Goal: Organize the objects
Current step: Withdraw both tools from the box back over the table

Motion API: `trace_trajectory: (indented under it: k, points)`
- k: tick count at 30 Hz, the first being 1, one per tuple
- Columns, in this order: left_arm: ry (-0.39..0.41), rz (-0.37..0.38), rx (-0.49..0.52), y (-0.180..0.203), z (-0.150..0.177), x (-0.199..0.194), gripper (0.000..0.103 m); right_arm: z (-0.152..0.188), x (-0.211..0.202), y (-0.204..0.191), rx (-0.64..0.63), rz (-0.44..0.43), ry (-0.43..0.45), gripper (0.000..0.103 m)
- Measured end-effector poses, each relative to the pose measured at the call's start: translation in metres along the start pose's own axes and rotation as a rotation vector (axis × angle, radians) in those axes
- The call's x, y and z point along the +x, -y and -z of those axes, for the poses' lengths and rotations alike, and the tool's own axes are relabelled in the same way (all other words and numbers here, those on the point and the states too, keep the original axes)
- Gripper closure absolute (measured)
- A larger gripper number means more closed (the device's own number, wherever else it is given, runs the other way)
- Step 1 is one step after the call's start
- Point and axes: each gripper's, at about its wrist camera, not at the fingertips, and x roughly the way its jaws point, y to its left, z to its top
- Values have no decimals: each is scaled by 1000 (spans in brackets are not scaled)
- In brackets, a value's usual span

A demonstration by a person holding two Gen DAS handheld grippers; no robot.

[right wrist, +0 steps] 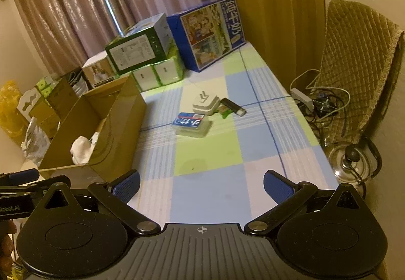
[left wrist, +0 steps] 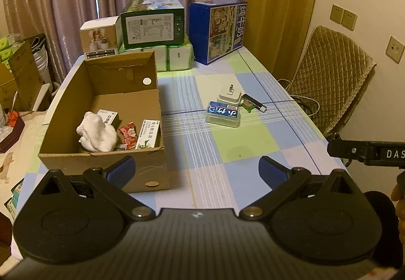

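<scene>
The open cardboard box point(left wrist: 106, 112) sits at the left of the checked tablecloth point(left wrist: 227, 153). Inside it, at the near end, lie a bunched white sock point(left wrist: 97, 134), a small white carton point(left wrist: 108, 116) behind it, a red snack packet point(left wrist: 127, 134) and a white-and-green carton point(left wrist: 149, 136) leaning on the box's right wall. The left gripper point(left wrist: 196, 169) hovers just off the box's near right corner, jaws spread wide and holding nothing. Right of the box, well apart from it, is a cluster: a clear plastic case with a blue label point(left wrist: 222, 115), a white plug adapter point(left wrist: 229, 96) touching its far side, a green wrapper point(left wrist: 248, 104) and what looks like a black lighter point(left wrist: 254, 102), though the view is soft. The right gripper point(right wrist: 201, 185) hangs over the tablecloth's near edge, jaws likewise wide apart, empty
</scene>
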Motion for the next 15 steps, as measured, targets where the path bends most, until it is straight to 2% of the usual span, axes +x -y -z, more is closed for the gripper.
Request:
trace_trajectory:
  k: [15]
  points:
    - [2,30,31,22,-23,39,1,-17,14,37,13,47,14,2]
